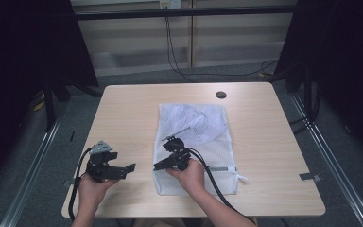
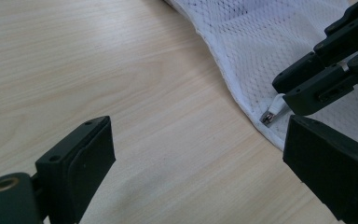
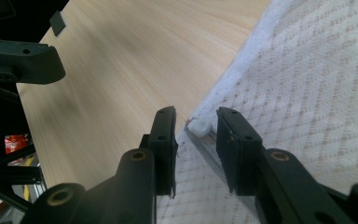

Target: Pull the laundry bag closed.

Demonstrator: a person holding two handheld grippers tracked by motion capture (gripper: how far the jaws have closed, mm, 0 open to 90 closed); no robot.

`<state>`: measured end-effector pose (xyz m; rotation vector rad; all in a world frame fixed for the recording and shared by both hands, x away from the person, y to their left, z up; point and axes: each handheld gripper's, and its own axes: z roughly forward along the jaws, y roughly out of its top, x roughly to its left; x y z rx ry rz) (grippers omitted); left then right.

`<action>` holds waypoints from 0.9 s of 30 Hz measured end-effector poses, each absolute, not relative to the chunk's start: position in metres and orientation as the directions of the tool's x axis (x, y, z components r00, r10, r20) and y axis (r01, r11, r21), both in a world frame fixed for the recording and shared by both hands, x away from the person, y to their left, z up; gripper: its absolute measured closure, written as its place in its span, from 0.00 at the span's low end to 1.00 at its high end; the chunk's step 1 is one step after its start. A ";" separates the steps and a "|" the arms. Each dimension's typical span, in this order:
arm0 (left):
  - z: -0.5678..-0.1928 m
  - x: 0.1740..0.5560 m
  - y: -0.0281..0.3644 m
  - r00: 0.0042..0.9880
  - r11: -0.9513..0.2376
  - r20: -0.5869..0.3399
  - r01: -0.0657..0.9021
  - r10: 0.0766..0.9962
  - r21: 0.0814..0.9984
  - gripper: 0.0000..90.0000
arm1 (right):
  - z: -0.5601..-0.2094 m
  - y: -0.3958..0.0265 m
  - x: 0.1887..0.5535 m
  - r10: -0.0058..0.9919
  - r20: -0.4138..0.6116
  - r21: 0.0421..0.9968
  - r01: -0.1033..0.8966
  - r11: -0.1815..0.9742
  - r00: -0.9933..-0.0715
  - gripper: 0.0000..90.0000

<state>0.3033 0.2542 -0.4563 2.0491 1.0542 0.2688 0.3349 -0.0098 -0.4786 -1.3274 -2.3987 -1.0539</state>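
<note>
A white mesh laundry bag point(image 1: 203, 127) lies flat on the light wooden table point(image 1: 127, 113), with white cloth point(image 1: 191, 118) inside its far half. At the bag's left edge my right gripper point(image 1: 159, 165) stands with its jaws on either side of the small white zipper pull point(image 3: 199, 126); a narrow gap shows beside the pull, so I read it as open. The left gripper view shows that pull point(image 2: 274, 106) running from the metal slider point(image 2: 266, 118) up between the right gripper's point(image 2: 291, 91) jaws. My left gripper point(image 1: 123, 170) rests open over bare wood left of the bag, nothing between its fingers point(image 2: 81, 158).
A round black cable hole point(image 1: 221, 94) sits near the table's far edge. Grey tape tabs point(image 1: 309, 177) mark the right and left edges. Cables point(image 1: 175, 56) trail on the floor behind the table. Dark curtains stand on both sides.
</note>
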 end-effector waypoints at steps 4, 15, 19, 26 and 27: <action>-0.457 0.304 0.255 0.630 -0.337 -0.164 0.596 0.759 0.729 0.10 | -0.479 -0.008 0.335 0.659 0.492 0.481 0.809 0.339 -0.569 0.79; -0.457 0.303 0.255 0.622 -0.327 -0.166 0.597 0.765 0.733 0.10 | -0.480 -0.004 0.338 0.656 0.505 0.472 0.815 0.335 -0.562 0.82; -0.457 0.303 0.255 0.622 -0.327 -0.165 0.597 0.765 0.732 0.10 | -0.482 -0.001 0.338 0.653 0.503 0.467 0.814 0.346 -0.566 0.83; -0.456 0.303 0.255 0.624 -0.328 -0.165 0.596 0.764 0.733 0.10 | -0.486 0.002 0.339 0.668 0.491 0.452 0.819 0.352 -0.558 0.86; -0.456 0.303 0.255 0.624 -0.328 -0.165 0.595 0.764 0.733 0.10 | -0.487 0.003 0.339 0.669 0.493 0.457 0.820 0.344 -0.555 0.90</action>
